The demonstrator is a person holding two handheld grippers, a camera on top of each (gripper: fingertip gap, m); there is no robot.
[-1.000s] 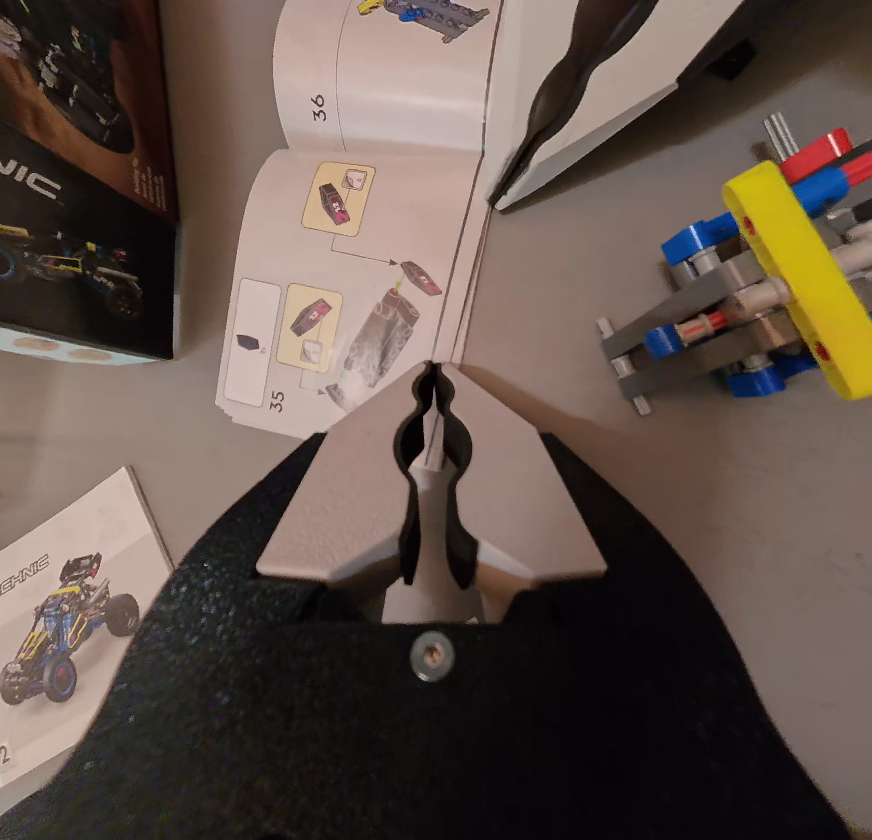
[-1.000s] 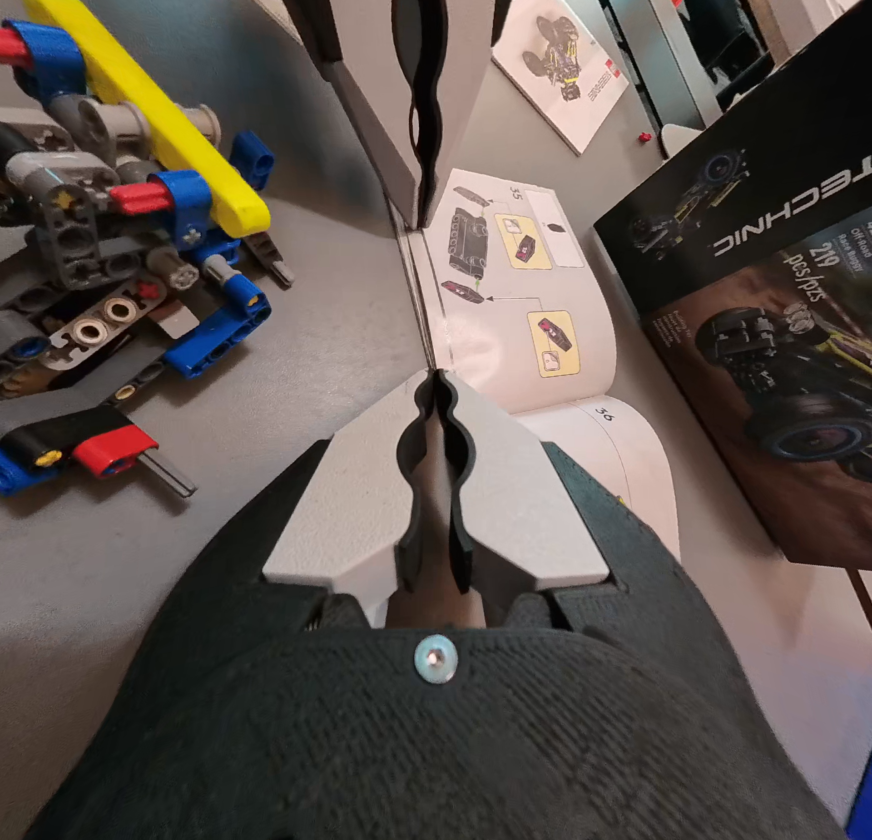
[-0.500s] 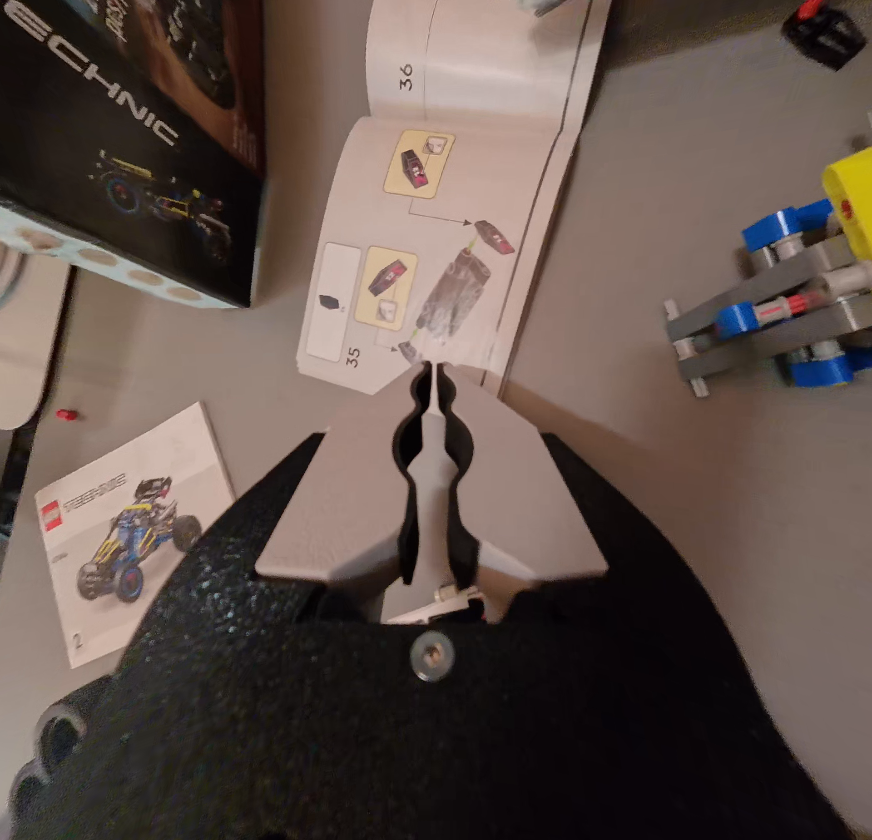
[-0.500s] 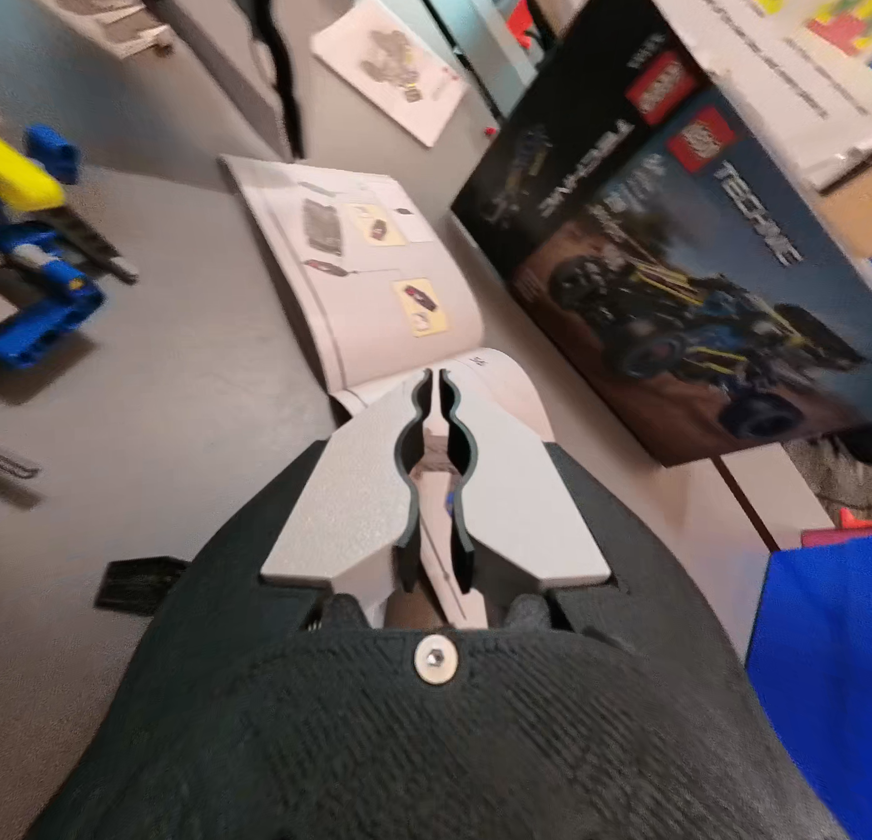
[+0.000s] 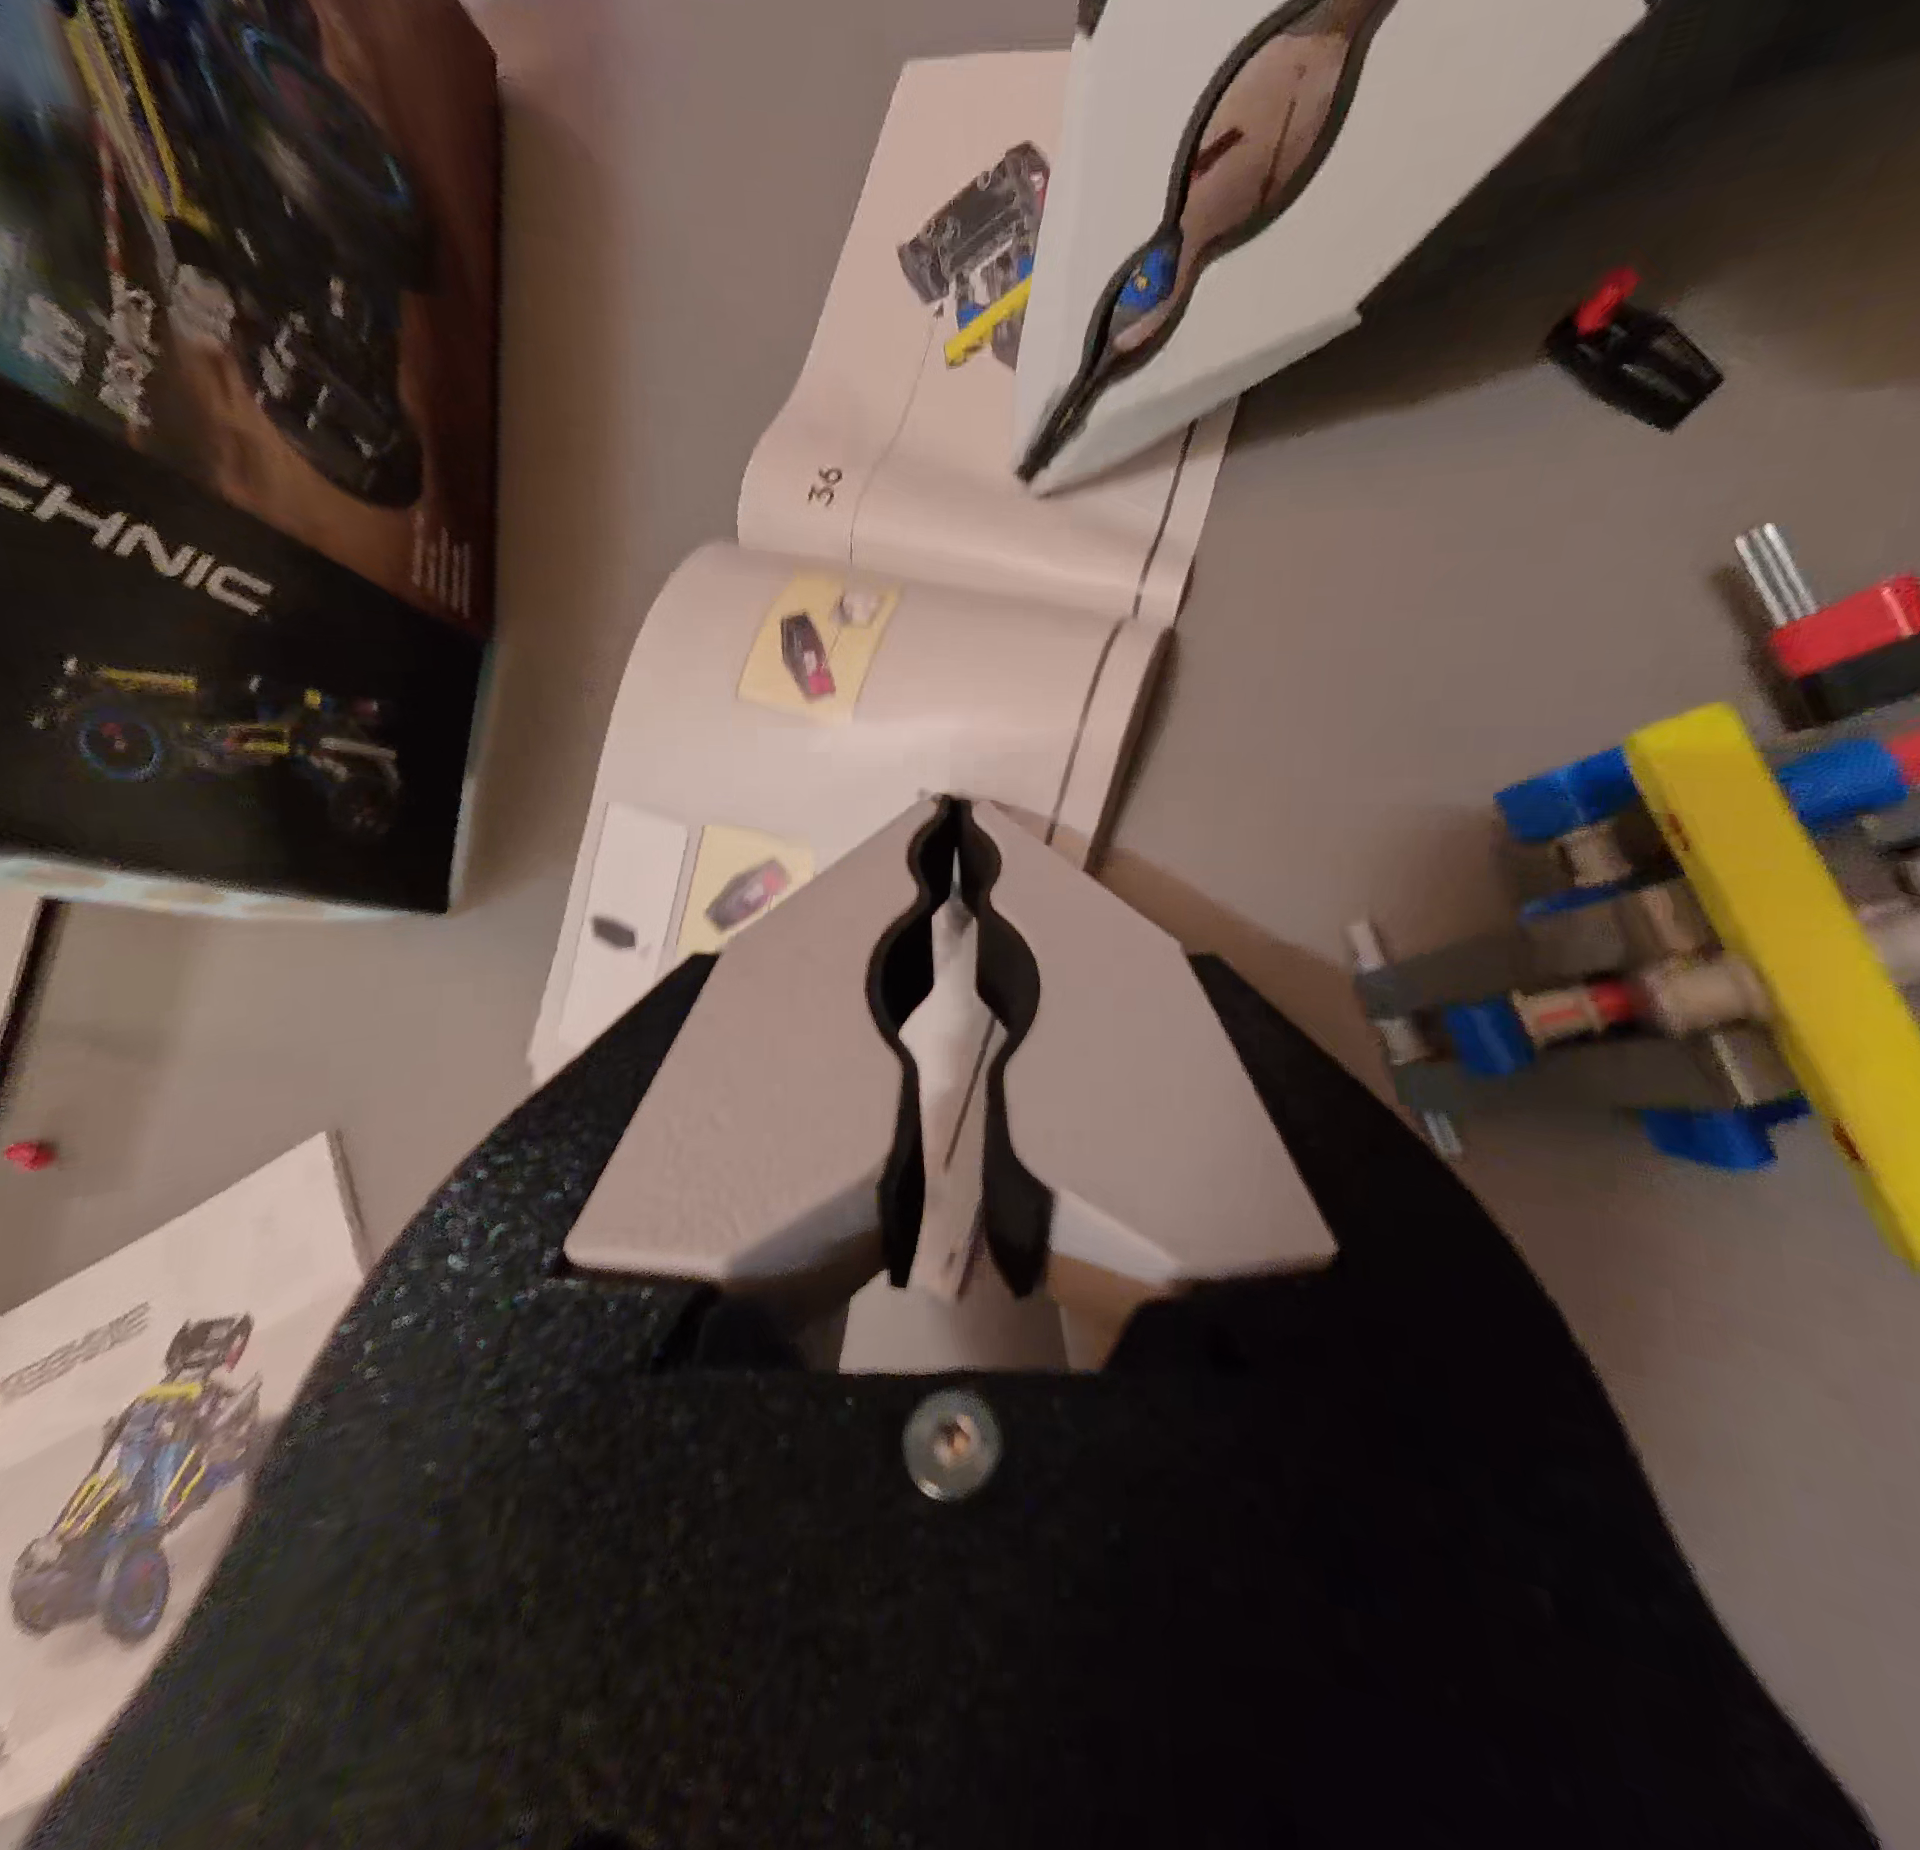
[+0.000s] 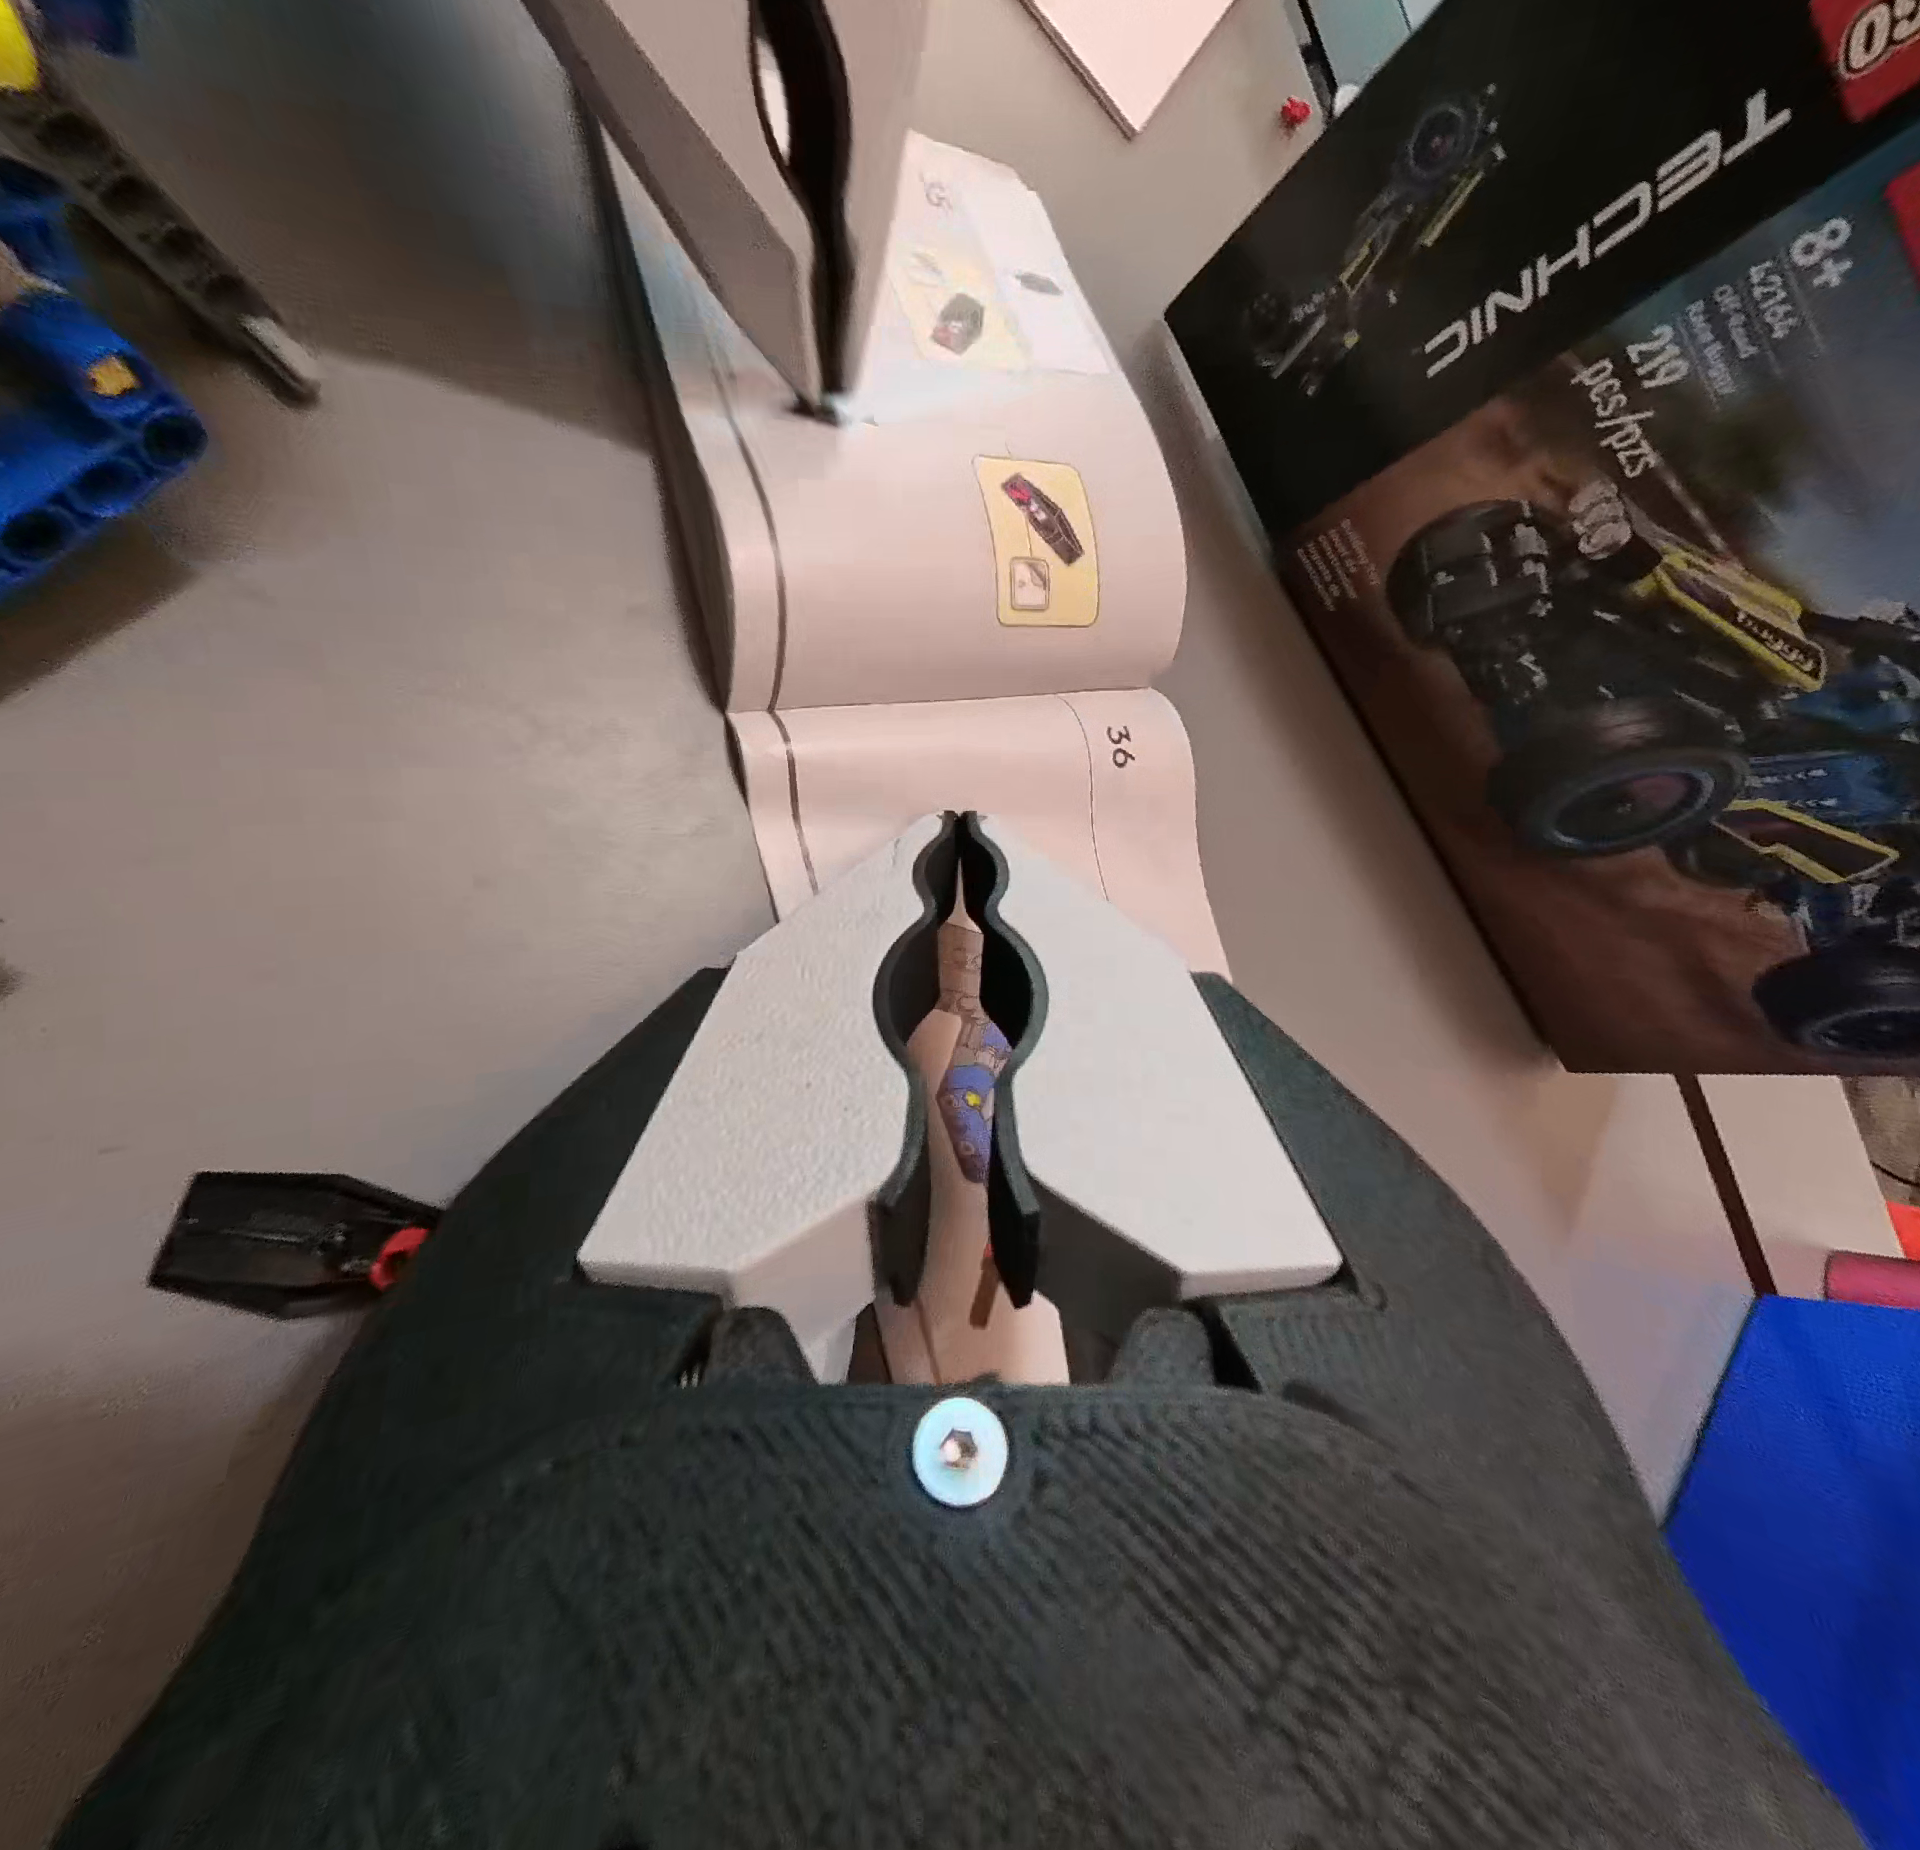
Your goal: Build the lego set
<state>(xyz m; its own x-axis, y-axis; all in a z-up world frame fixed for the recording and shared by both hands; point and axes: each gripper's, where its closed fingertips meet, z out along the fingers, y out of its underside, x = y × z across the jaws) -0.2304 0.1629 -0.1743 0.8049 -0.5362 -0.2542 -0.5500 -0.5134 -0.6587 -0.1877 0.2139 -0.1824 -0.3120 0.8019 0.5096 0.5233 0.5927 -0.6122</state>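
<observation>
An open instruction booklet (image 5: 935,595) lies on the grey table, its pages arched up at the fold. My left gripper (image 5: 951,808) is shut with nothing between its pads, its tip over the booklet's near page. My right gripper (image 6: 961,821) is also shut and empty, its tip over the other page of the booklet (image 6: 935,574). Each gripper shows in the other's view: the right one (image 5: 1039,465) with its tip on the far page, the left one (image 6: 826,408) with its tip down on its page.
A dark toy-car box (image 5: 208,553) lies left of the booklet and shows in the right wrist view (image 6: 1558,450). A brick assembly with a yellow beam (image 5: 1714,969) sits right. A closed booklet (image 5: 135,1437) lies near left. A black piece with a red pin (image 5: 1631,356) lies far right.
Both grippers stayed shut. They drew back from the booklet's spine edge half a second ago, then came in again; their tips now stand over the two open pages.
</observation>
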